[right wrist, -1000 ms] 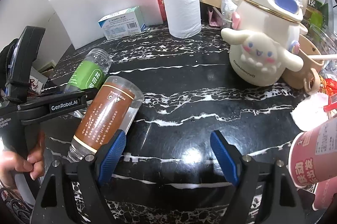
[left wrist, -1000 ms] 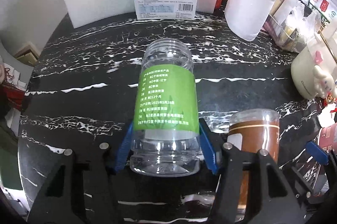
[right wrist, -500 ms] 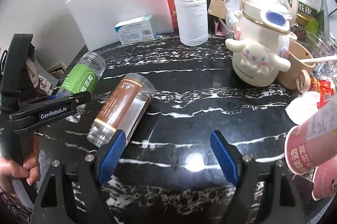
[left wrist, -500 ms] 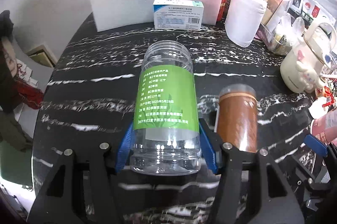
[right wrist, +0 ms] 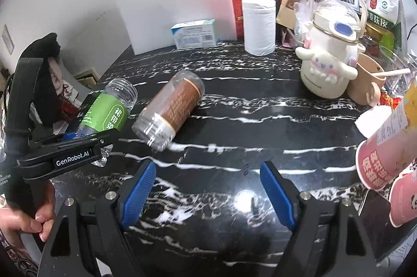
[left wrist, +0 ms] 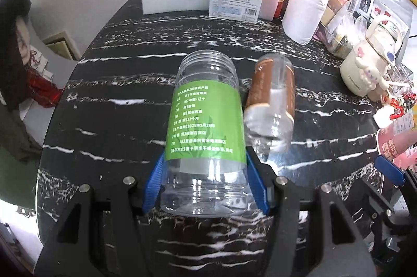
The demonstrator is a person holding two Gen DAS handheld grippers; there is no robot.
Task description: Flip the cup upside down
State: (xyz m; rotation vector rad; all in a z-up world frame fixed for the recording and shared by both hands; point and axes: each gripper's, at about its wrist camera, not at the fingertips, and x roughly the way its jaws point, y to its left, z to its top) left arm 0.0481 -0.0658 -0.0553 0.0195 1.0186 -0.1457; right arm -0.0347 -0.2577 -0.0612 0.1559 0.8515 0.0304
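Observation:
My left gripper point(left wrist: 206, 186) is shut on a clear plastic jar with a green label point(left wrist: 206, 120), gripping near its base, open mouth pointing away from me. It is held above the black marble table point(left wrist: 117, 105). The right wrist view shows this jar point(right wrist: 106, 113) tilted in the left gripper point(right wrist: 78, 144). A second clear jar with a brown label point(left wrist: 271, 105) lies on its side on the table, just right of the green one; it also shows in the right wrist view point(right wrist: 169, 107). My right gripper point(right wrist: 208, 191) is open and empty, above the table, short of the brown jar.
A white board point(right wrist: 177, 11), a blue-white box point(right wrist: 195, 33) and a paper roll point(right wrist: 259, 25) stand at the back. A cream character kettle point(right wrist: 328, 63) and a beige cup point(right wrist: 365, 87) stand at right. Pink paper cups point(right wrist: 383, 159) are at the right edge.
Both grippers have pulled back and risen. The green jar stays in my left gripper. The brown jar, earlier beside my right gripper's left finger, now lies farther off, on the table.

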